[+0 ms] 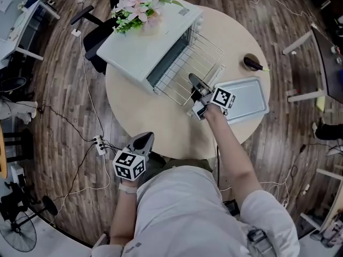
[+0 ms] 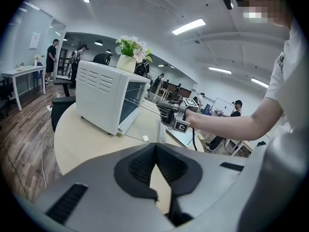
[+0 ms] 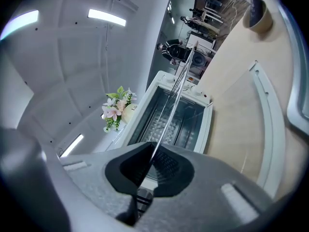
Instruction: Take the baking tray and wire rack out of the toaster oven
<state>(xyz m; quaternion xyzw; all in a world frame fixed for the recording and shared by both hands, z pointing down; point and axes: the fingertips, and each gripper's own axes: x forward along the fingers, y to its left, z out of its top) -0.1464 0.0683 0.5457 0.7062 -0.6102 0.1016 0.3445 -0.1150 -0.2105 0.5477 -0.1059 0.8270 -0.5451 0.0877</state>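
The white toaster oven [image 1: 136, 47] stands at the back left of the round table [image 1: 155, 116] with its door down. The wire rack [image 1: 202, 57] sticks far out of the opening, over the door. My right gripper [image 1: 193, 80] is shut on the rack's front edge. In the right gripper view the rack [image 3: 179, 92] runs edge-on as a thin wire from the pads [image 3: 166, 164] into the oven [image 3: 145, 111]. The silver baking tray [image 1: 247, 98] lies flat on the table to the right. My left gripper [image 1: 146, 138] hovers by the table's near edge, shut and holding nothing [image 2: 155, 150].
A vase of pink flowers [image 1: 140, 5] sits on top of the oven. A small dark cup [image 1: 252, 62] with a green bit stands behind the tray. A black chair [image 1: 95, 36] is behind the table, cables [image 1: 80, 138] trail on the floor, and people stand far off.
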